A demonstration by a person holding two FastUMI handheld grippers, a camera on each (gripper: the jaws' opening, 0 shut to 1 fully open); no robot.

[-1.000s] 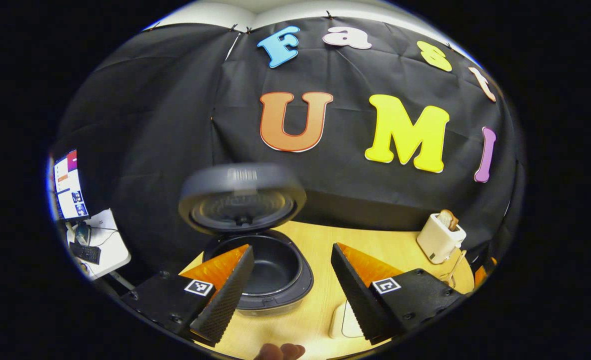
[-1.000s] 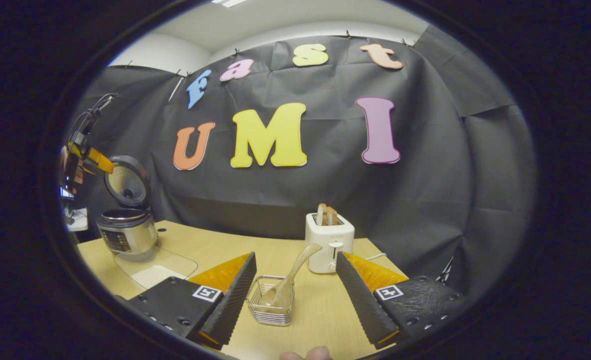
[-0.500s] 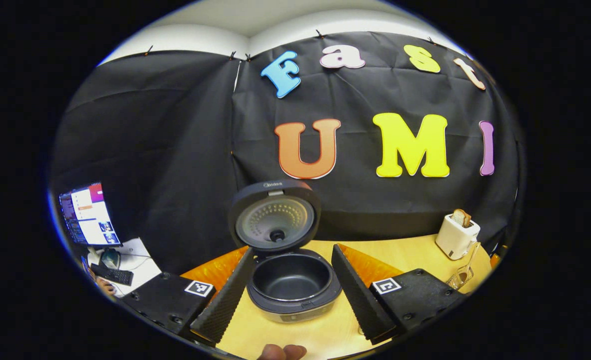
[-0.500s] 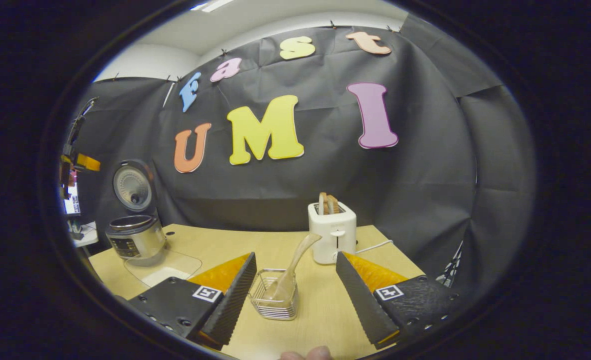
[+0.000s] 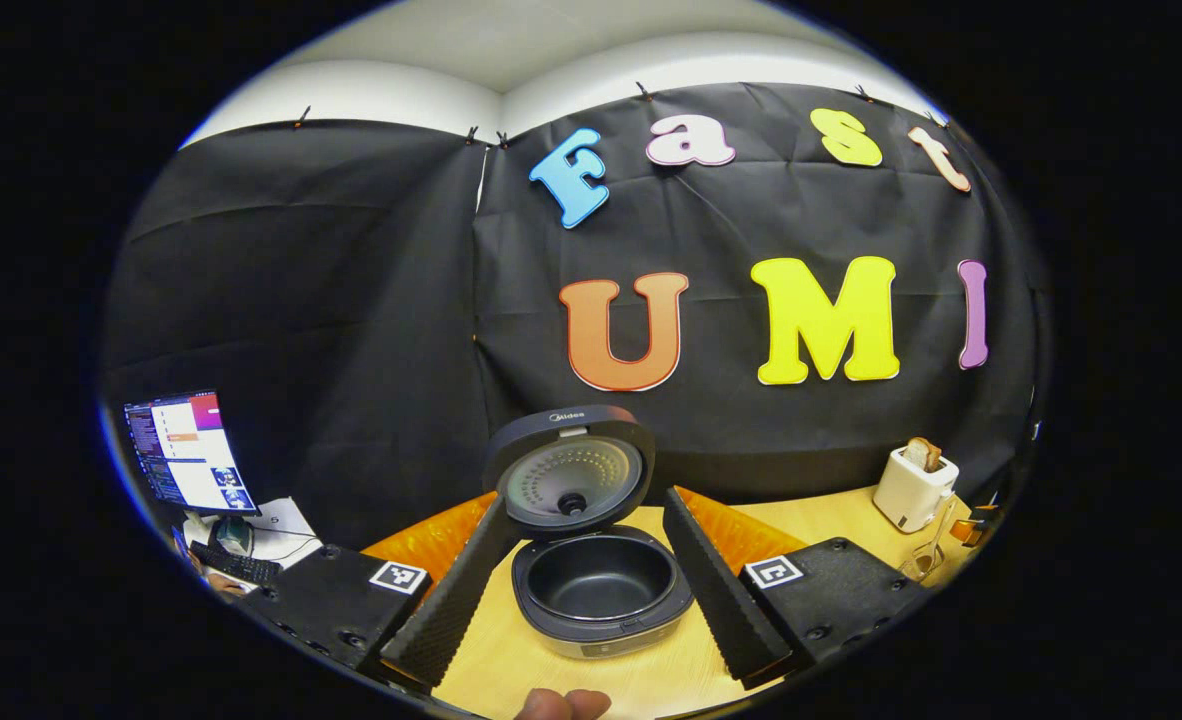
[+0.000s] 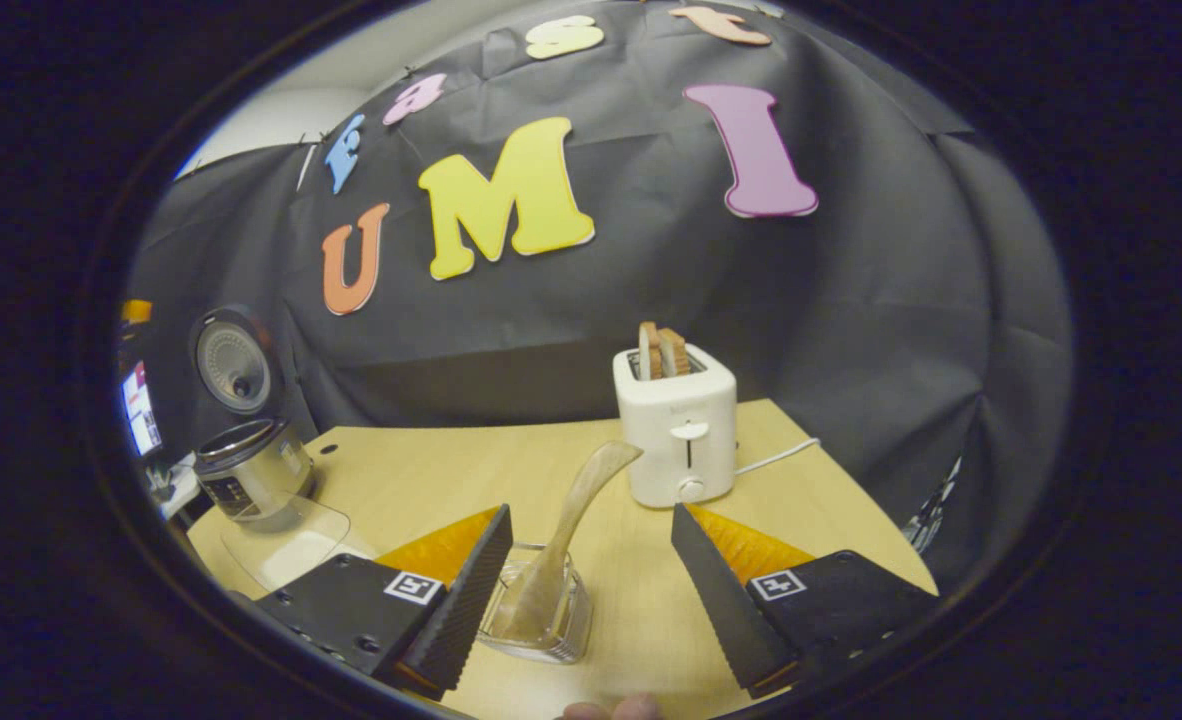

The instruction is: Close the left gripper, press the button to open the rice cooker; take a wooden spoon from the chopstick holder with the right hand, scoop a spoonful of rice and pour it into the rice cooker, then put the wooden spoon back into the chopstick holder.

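The rice cooker (image 5: pixel 596 592) stands with its lid (image 5: pixel 571 470) swung up and its dark inner pot bare. My left gripper (image 5: pixel 583 497) is open and held back from the cooker, which I see between its two fingers. In the right gripper view a wooden spoon (image 6: pixel 573 520) leans in the clear chopstick holder (image 6: pixel 543 612), handle up and to the right. My right gripper (image 6: pixel 591 512) is open, just above and behind the holder, with the spoon handle between its fingers but untouched. The cooker (image 6: pixel 249 468) appears far left there.
A white toaster (image 6: pixel 679 425) with bread slices stands behind the holder, its cord running right. A clear shallow container (image 6: pixel 286 532) lies in front of the cooker. The wooden table (image 6: pixel 451 470) ends at the right. A monitor (image 5: pixel 186 450) is off the table's left side.
The cooker lid has swung fully up and my left gripper has drawn back from it. My right gripper has come forward and down over the holder and spoon.
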